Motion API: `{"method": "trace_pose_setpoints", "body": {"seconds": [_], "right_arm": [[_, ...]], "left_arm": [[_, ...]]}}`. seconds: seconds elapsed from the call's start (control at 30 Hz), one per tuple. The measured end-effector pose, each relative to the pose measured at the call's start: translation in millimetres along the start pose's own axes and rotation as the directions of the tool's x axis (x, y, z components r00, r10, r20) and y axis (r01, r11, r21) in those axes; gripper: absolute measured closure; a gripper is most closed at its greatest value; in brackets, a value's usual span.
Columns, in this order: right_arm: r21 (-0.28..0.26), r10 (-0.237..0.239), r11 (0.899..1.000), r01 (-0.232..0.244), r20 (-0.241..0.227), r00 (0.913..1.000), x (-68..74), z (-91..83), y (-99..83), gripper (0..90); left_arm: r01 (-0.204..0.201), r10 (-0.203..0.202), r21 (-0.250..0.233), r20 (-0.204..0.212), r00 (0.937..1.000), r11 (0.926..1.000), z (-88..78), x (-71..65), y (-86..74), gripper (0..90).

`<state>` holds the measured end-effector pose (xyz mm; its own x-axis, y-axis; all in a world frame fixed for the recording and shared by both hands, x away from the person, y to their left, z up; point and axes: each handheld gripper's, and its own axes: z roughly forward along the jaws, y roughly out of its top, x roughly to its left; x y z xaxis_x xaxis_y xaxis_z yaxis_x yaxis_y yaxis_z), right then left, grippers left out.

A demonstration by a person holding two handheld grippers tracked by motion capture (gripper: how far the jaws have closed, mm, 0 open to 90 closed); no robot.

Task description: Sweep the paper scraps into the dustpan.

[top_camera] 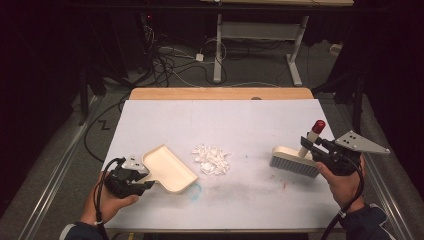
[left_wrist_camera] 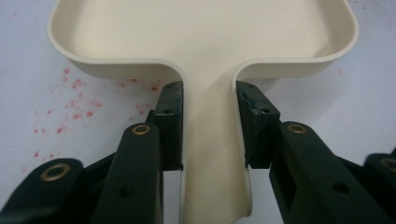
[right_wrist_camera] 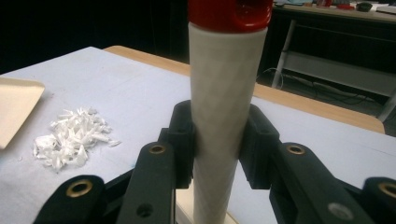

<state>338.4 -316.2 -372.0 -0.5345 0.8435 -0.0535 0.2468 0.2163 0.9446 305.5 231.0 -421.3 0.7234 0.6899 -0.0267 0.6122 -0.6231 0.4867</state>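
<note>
Left gripper (top_camera: 145, 178): clamped on the handle of the dustpan — in the left gripper view its two pads (left_wrist_camera: 170, 123) press the handle's sides, one on each.
Left hand (top_camera: 107, 200): comes in from the bottom left corner of the table and wraps the gripper's body.
Dustpan (top_camera: 169, 167): cream, shallow, lying on the white table cover (top_camera: 240, 117) at its near left; the open mouth faces the paper scraps and sits just beside them.
Stains: red specks (left_wrist_camera: 70, 100) on the cover beside the dustpan's handle, seen in the left gripper view.
Paper scraps (top_camera: 211, 159): a small white heap near the middle of the cover, between dustpan and brush, apart from both.
Brush (top_camera: 295, 162): cream block with grey bristles resting on the cover at the right; its handle (top_camera: 312, 134) rises at a tilt and ends in a red cap.
Right gripper (top_camera: 306, 145): closed around the brush handle — pads on both sides of the pale shaft (right_wrist_camera: 224, 112) below the cap.
Right hand (top_camera: 342, 182): holds the gripper from the near right edge.
</note>
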Motion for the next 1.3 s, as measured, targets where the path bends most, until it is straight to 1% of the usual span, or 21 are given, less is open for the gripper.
{"method": "trace_pose_setpoints", "body": {"seconds": [0.07,0.1,0.17,0.33,0.37,0.47,0.6,0.63,0.77,0.83,0.93,1.03,1.07,1.1,1.13,1.3], "right_arm": [[0.0,0.001,1.0,-0.001,-0.003,1.0,1.1,1.2,0.2,69.8],[0.002,0.0,1.0,0.0,-0.003,1.0,1.6,1.6,0.5,69.8],[-0.002,-0.005,1.0,0.005,-0.004,1.0,1.9,2.1,0.5,69.8],[-0.004,-0.012,1.0,0.012,-0.003,0.9999,1.8,2.2,0.3,69.8],[-0.004,-0.01,1.0,0.01,-0.004,0.9999,1.9,2.0,0.2,69.8],[-0.003,-0.005,1.0,0.005,-0.003,1.0,2.3,1.5,0.0,69.8],[-0.002,-0.006,1.0,0.006,-0.004,1.0,2.6,1.8,0.1,69.8],[-0.002,-0.006,1.0,0.006,0.0,1.0,2.8,2.5,0.3,69.8],[-0.001,0.0,1.0,0.0,-0.005,1.0,3.5,8.3,2.3,69.8],[-0.002,-0.007,1.0,0.007,-0.008,0.9999,3.5,13.7,4.2,69.8],[-0.003,0.001,1.0,-0.001,-0.008,1.0,3.2,23.5,7.7,69.8],[-0.008,0.009,1.0,-0.009,-0.001,1.0,3.4,36.2,14.0,69.8],[-0.011,0.004,1.0,-0.004,0.003,1.0,3.3,41.3,16.8,69.8],[-0.015,0.014,1.0,-0.014,0.004,0.9999,4.4,46.4,19.8,69.8],[-0.019,0.009,1.0,-0.009,0.004,0.9999,5.0,51.9,22.7,69.8],[-0.025,0.015,1.0,-0.014,0.012,0.9998,14.3,81.1,39.1,69.8]], "left_arm": [[-0.01,0.009,0.029,0.025,0.9996,0.9995,3.8,-2.2,0.5,63.2],[-0.014,0.013,0.039,0.03,0.9995,0.9991,5.4,-3.2,0.8,63.2],[-0.013,0.011,0.044,0.032,0.9994,0.999,6.7,-4.3,1.4,63.2],[-0.031,0.029,0.053,0.039,0.9988,0.9981,7.1,-7.0,2.4,63.2],[-0.043,0.041,0.059,0.034,0.9986,0.9973,6.7,-9.0,3.5,63.2],[-0.053,0.051,0.07,0.023,0.9984,0.9961,8.9,-11.1,5.5,63.1],[-0.059,0.057,0.079,0.026,0.998,0.9951,12.3,-12.5,8.2,63.1],[-0.067,0.064,0.084,0.031,0.9974,0.9942,14.7,-13.2,10.6,63.2],[-0.073,0.07,0.09,0.041,0.9967,0.9932,18.4,-13.6,15.5,63.1],[-0.077,0.072,0.099,0.049,0.9962,0.9921,22.9,-13.9,20.6,63.1],[-0.084,0.079,0.108,0.051,0.9956,0.9906,24.9,-14.1,23.3,63.1],[-0.073,0.066,0.117,0.061,0.9959,0.9905,28.2,-13.4,25.8,63.2],[-0.068,0.061,0.115,0.064,0.9961,0.991,28.9,-13.2,26.3,63.1],[-0.066,0.058,0.119,0.066,0.9961,0.9908,29.8,-13.0,26.9,63.2],[-0.067,0.059,0.122,0.066,0.9961,0.9902,30.5,-13.0,27.5,63.2],[-0.054,0.044,0.131,0.077,0.996,0.9899,33.0,-11.8,29.1,63.2]]}}
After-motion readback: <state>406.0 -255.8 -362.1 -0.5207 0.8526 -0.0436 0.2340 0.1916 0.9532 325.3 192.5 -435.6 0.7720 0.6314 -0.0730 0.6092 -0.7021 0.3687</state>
